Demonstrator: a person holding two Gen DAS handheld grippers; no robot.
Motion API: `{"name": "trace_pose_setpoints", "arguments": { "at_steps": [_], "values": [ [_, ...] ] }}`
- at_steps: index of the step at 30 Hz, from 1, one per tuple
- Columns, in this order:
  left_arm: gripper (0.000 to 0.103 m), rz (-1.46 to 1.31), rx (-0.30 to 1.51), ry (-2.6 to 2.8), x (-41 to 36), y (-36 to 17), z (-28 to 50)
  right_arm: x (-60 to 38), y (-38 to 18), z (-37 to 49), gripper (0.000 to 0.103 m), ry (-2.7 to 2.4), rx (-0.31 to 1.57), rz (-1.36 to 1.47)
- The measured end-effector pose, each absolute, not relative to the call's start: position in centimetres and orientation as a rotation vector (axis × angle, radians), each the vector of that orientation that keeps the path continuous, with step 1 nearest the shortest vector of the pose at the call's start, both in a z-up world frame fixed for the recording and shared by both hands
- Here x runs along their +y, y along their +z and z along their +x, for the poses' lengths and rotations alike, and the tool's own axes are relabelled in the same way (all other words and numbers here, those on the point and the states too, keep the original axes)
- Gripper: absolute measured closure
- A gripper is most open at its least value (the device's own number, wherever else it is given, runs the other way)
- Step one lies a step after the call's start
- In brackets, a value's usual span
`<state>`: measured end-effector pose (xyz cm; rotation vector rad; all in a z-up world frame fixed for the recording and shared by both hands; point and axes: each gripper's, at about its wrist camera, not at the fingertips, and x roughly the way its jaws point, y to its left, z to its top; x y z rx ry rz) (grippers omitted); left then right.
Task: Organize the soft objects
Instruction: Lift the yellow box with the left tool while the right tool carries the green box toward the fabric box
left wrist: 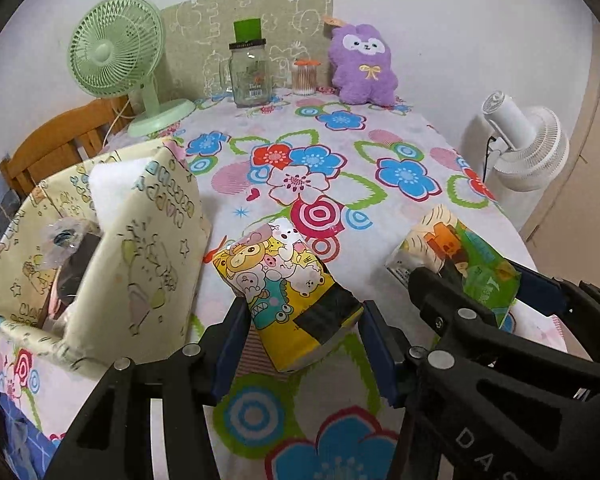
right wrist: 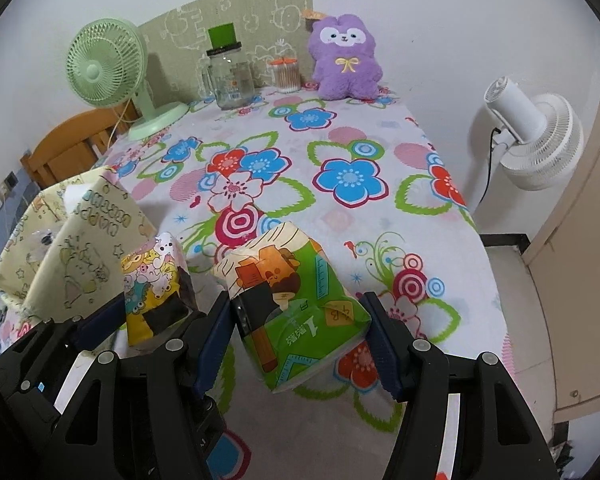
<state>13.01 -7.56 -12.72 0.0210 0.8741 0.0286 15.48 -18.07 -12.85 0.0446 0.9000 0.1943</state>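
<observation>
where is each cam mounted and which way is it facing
Left wrist: sits on the left gripper, looks forward and down over the table toward the wall; its fingers clamp a yellow pack; the right gripper shows at right.
Right wrist: sits on the right gripper, faces the same way; its fingers clamp a green pack; the left gripper shows at left.
Shared: both packs, fabric bin, green fan, jar, purple plush.
</observation>
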Motion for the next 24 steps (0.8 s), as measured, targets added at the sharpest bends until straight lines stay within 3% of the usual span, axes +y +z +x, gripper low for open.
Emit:
{"name": "trace_pose_setpoints", "arguments": {
  "at_steps": [24],
  "values": [
    [0.046,0.079,0.747,-0.06,-8.1,-5.7,7.3,-18.3,-6.0,9.7,0.037,0.145,0.772,0.052]
  ]
}}
